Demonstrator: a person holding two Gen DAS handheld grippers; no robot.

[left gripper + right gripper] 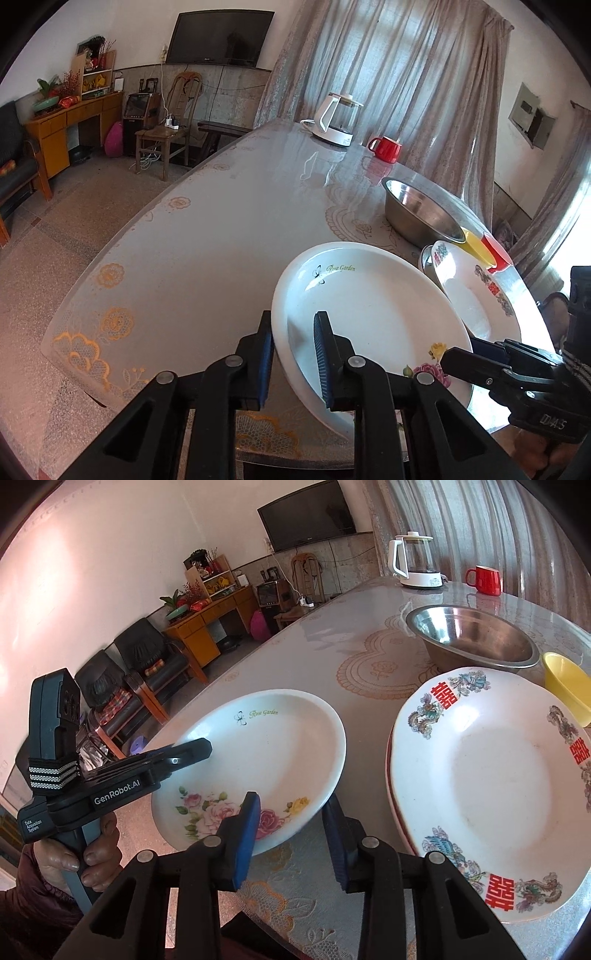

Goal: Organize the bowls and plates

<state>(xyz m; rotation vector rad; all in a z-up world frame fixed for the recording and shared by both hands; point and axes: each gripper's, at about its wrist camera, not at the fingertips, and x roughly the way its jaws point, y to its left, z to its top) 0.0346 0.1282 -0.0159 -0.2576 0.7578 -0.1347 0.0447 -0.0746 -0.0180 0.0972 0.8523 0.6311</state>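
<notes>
A white Rose Garden plate (369, 314) with pink flowers is tilted above the table, held at its left rim by my left gripper (295, 354), whose blue pads sit on either side of the rim. It also shows in the right wrist view (266, 753), where my right gripper (291, 834) straddles its near right rim with a gap between pads and rim. A larger plate with red characters (491, 786) lies on top of another plate at the right. A steel bowl (476, 638) and a yellow bowl (569, 686) stand behind it.
A white kettle (413, 561) and a red mug (485, 579) stand at the table's far end. The glass-topped table (207, 236) stretches left. The yellow and red bowls (491, 251) sit near the right edge. Chairs and a desk stand beyond.
</notes>
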